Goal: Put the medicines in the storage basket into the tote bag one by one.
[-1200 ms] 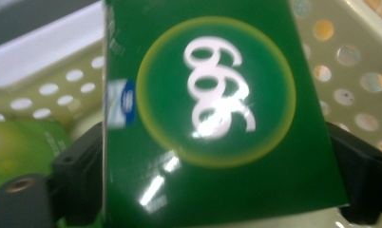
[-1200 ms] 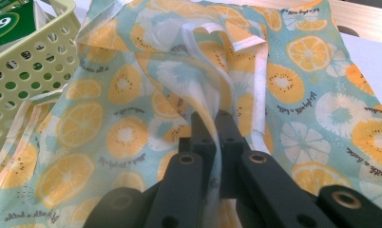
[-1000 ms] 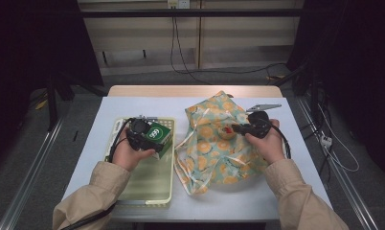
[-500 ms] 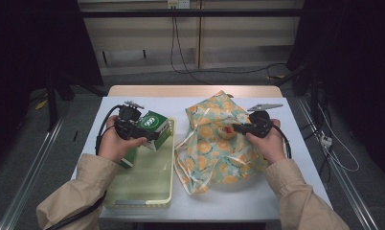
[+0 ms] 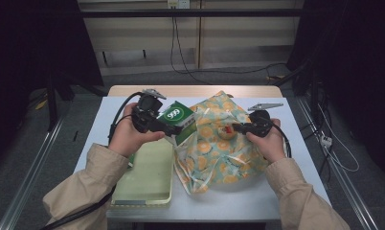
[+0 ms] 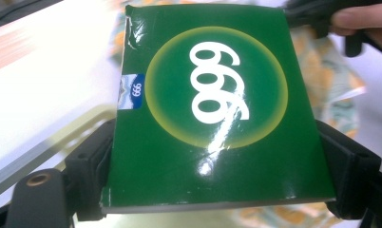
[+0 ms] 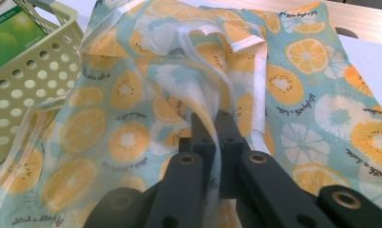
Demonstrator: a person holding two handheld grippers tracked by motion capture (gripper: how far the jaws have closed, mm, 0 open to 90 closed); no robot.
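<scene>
The left claw (image 5: 169,125) is gripping the green box (image 5: 179,120) across its width, jaws spread wide on it, and is holding it in the air above the basket (image 5: 147,184), at about 9 o'clock from the bag (image 5: 219,143). The right claw (image 5: 238,127) is pinching the bag's rim (image 7: 216,102) with jaws nearly together, keeping the mouth lifted at about 3 o'clock of the box.

The glossy box is looking slippery, so it may be sliding or tilting out of the jaws if the hand is turning too fast. The thin rim may be slipping from the pinch, and then the mouth is collapsing. If the box corner is catching the fabric, it may be pushing the bag along the bench (image 5: 286,182) instead of entering.
</scene>
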